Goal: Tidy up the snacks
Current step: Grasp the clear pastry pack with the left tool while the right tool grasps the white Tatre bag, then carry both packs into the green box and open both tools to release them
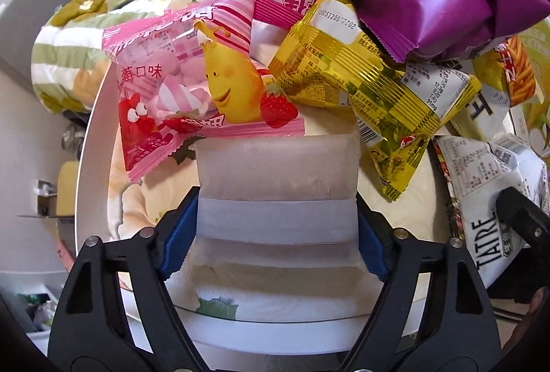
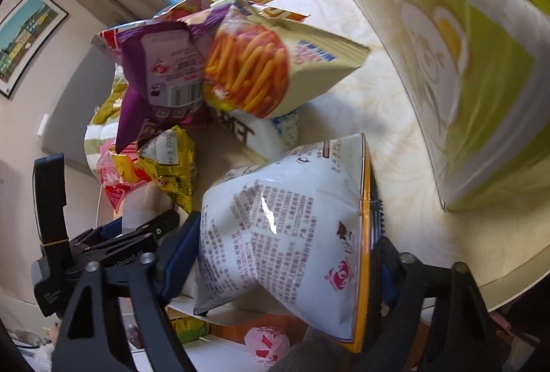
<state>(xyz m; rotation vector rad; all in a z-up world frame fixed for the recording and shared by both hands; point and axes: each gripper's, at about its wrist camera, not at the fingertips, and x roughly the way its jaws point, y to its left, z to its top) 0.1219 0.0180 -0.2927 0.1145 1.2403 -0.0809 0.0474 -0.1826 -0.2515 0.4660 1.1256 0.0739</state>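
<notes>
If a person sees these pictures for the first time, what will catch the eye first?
First, the heap of bright snack bags on the round table: a pink marshmallow bag at the left, a yellow bag in the middle, a purple bag above it. Next, each gripper is closed on a packet: the left gripper on a frosted white packet, the right gripper on a white printed bag.
</notes>
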